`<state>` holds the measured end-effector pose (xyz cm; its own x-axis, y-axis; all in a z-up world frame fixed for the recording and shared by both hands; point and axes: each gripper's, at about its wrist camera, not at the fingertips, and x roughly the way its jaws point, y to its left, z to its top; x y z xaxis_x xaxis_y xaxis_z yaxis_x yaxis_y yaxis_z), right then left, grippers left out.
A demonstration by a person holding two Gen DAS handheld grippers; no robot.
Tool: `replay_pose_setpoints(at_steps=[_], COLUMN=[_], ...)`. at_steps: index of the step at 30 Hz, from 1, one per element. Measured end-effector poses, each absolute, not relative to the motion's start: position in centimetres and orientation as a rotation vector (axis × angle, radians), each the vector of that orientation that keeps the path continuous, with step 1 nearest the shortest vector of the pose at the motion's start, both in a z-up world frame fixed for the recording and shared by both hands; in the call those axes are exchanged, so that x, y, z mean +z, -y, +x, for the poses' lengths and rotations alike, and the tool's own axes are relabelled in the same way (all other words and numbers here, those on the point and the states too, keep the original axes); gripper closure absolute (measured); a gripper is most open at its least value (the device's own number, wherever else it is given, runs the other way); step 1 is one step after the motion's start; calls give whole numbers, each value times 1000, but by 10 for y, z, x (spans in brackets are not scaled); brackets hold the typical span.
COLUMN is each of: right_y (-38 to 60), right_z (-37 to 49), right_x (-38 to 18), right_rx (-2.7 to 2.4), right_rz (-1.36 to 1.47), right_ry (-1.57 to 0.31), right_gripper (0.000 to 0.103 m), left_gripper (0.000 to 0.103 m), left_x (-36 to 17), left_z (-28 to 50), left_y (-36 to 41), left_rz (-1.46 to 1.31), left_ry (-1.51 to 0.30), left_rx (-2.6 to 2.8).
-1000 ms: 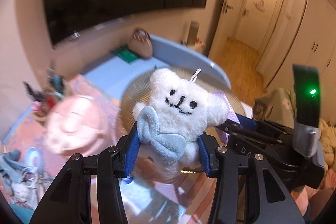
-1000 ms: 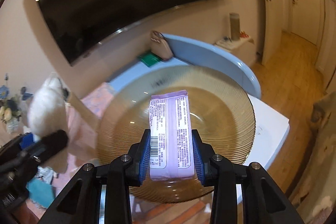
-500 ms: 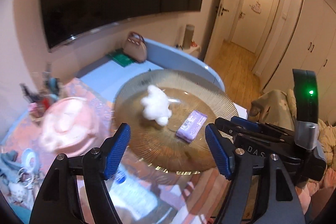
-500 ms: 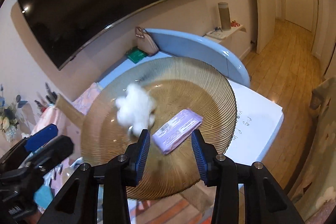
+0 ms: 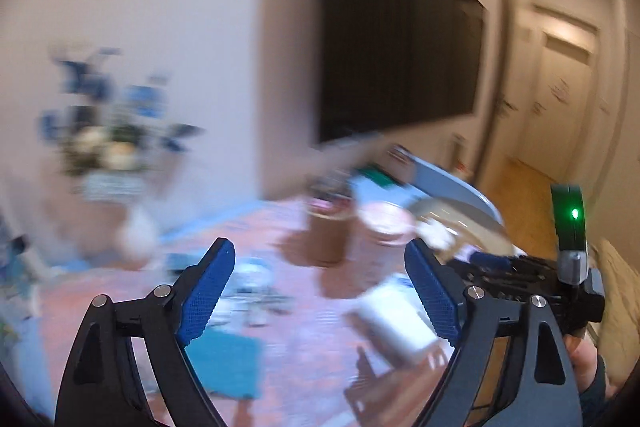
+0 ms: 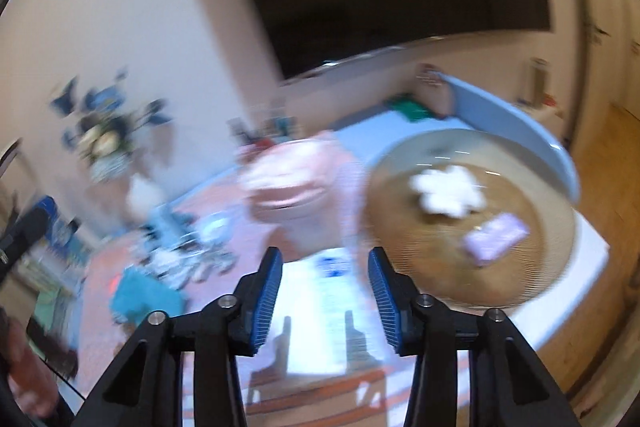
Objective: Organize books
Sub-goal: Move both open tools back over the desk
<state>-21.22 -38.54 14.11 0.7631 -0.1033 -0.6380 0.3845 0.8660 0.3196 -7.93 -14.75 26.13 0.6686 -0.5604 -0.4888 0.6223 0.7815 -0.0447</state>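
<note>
Both views are motion-blurred. My left gripper [image 5: 320, 291] is open and empty, above a pink-clothed table. My right gripper [image 6: 326, 291] is open and empty, over a white booklet or sheet [image 6: 332, 311] lying on the table. The amber glass plate [image 6: 520, 267] at the right holds the white plush toy [image 6: 448, 191] and the purple packet [image 6: 496, 237]. In the left wrist view the plate [image 5: 460, 223] shows small at the right, behind my right gripper's body [image 5: 532, 283]. No clear book spine can be made out.
A pink round container [image 6: 288, 187] stands mid-table. A teal cloth [image 6: 144, 299] and scattered small items [image 6: 192, 259] lie at the left. A flower vase [image 5: 112, 155] stands by the wall. A white cylinder-like object [image 5: 396, 323] lies near my left gripper. A dark TV [image 5: 400, 55] hangs on the wall.
Both grippers opened and dropped the plush toy and the purple packet onto the plate, then swung left and back, away from the plate toward the cluttered table.
</note>
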Motion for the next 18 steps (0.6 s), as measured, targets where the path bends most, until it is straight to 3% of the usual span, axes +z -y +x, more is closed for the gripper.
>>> replay_pose_setpoints(at_steps=[2, 9, 18], right_y=[360, 278, 212], right_z=[-201, -159, -110], right_x=[148, 156, 123], right_rx=[-225, -72, 55], right_rz=[424, 313, 223], right_ry=[-648, -672, -779], right_gripper=[44, 43, 41], left_gripper=[17, 17, 17], left_x=[270, 269, 177], left_z=[-77, -64, -19], left_y=[109, -13, -70], left_rz=[97, -68, -121], left_ry=[-488, -488, -698], left_rx=[-582, -394, -291])
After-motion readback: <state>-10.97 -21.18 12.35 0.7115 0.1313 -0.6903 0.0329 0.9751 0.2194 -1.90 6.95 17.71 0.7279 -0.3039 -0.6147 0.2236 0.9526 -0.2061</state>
